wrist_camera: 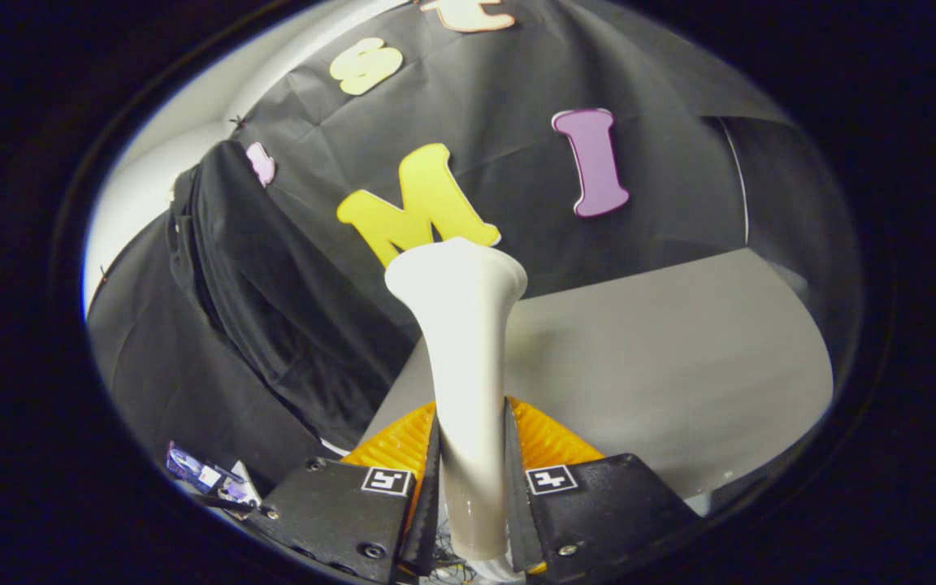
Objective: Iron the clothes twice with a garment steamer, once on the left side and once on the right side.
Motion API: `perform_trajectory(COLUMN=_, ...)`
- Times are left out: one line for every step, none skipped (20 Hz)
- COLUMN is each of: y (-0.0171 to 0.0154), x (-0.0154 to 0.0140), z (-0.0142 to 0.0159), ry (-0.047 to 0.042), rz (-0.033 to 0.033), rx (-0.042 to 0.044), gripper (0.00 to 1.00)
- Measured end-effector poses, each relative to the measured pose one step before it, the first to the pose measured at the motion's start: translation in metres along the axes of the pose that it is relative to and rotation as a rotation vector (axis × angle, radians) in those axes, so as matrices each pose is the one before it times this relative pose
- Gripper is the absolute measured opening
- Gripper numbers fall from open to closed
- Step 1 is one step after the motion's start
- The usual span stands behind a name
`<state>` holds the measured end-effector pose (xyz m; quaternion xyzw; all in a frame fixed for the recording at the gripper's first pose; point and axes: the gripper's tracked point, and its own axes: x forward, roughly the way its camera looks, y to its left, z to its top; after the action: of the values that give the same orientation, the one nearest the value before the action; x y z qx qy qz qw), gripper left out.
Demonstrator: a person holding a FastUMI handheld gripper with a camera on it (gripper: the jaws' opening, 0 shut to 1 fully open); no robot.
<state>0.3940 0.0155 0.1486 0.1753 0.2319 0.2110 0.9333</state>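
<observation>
Gripping the white steamer by its handle, my gripper has both fingers pressed against it; its head seems just short of the black garment hanging beside the table.

hand-held gripper, fingers clamped, tilted
</observation>
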Motion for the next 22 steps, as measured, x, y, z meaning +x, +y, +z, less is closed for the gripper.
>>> perform_trajectory(y=0.01125, x=-0.00887, z=0.00471, ry=-0.03387, rz=-0.00605, rx=-0.00245, gripper=0.38)
perform_trajectory(y=0.01175, x=-0.00956, z=0.00286, ry=-0.03202, rz=-0.00972, rx=-0.00194, gripper=0.38)
perform_trajectory(y=0.01089, x=-0.00973, z=0.00473, ry=-0.03467, rz=-0.01179, rx=-0.00795, gripper=0.38)
perform_trajectory(y=0.01396, x=-0.01026, z=0.00418, ry=-0.03424, rz=-0.00961, rx=-0.0185, gripper=0.38)
perform_trajectory(y=0.01491, x=-0.0085, z=0.0059, ry=-0.03036, rz=-0.00978, rx=-0.02035, gripper=0.38)
perform_trajectory(y=0.01599, x=-0.00848, z=0.00418, ry=-0.02949, rz=-0.01196, rx=-0.02182, gripper=0.38)
perform_trajectory(y=0.01455, x=-0.00892, z=0.00585, ry=-0.03055, rz=-0.01187, rx=-0.02443, gripper=0.38)
perform_trajectory(y=0.01249, x=-0.01162, z=0.0038, ry=-0.02748, rz=-0.014, rx=-0.02339, gripper=0.38)
perform_trajectory(y=0.01294, x=-0.0094, z=0.00435, ry=-0.02481, rz=-0.01185, rx=-0.02192, gripper=0.38)
perform_trajectory(y=0.01152, x=-0.00656, z=0.00282, ry=-0.02069, rz=-0.01402, rx=-0.01604, gripper=0.38)
perform_trajectory(y=0.01196, x=-0.00491, z=0.00216, ry=-0.01832, rz=-0.01921, rx=-0.01162, gripper=0.38)
perform_trajectory(y=0.01358, x=-0.0075, z=0.00396, ry=-0.01577, rz=-0.02376, rx=-0.01047, gripper=0.38)
perform_trajectory(y=0.0102, x=-0.00374, z=0.0045, ry=-0.0185, rz=-0.02522, rx=-0.01155, gripper=0.38)
perform_trajectory(y=0.01192, x=-0.00048, z=0.00382, ry=-0.01904, rz=-0.02171, rx=-0.01713, gripper=0.38)
perform_trajectory(y=0.01103, x=-0.00333, z=0.00525, ry=-0.01954, rz=-0.01608, rx=-0.01531, gripper=0.38)
perform_trajectory(y=0.01192, x=-0.00104, z=0.00545, ry=-0.01857, rz=-0.01255, rx=-0.01466, gripper=0.38)
perform_trajectory(y=0.01277, x=-0.00125, z=0.00589, ry=-0.01786, rz=-0.00664, rx=-0.0152, gripper=0.38)
perform_trajectory(y=0.01386, x=0.00043, z=0.00602, ry=-0.01758, rz=-0.00529, rx=-0.01765, gripper=0.38)
perform_trajectory(y=0.01219, x=0.00099, z=0.00566, ry=-0.01526, rz=-0.00857, rx=-0.01525, gripper=0.38)
perform_trajectory(y=0.01094, x=0.00004, z=0.00293, ry=-0.0127, rz=-0.00678, rx=-0.01525, gripper=0.38)
perform_trajectory(y=0.01303, x=0.00184, z=0.00467, ry=-0.01194, rz=0.00054, rx=-0.01003, gripper=0.38)
perform_trajectory(y=0.01348, x=0.00299, z=0.00472, ry=-0.01016, rz=0.00351, rx=-0.00712, gripper=0.38)
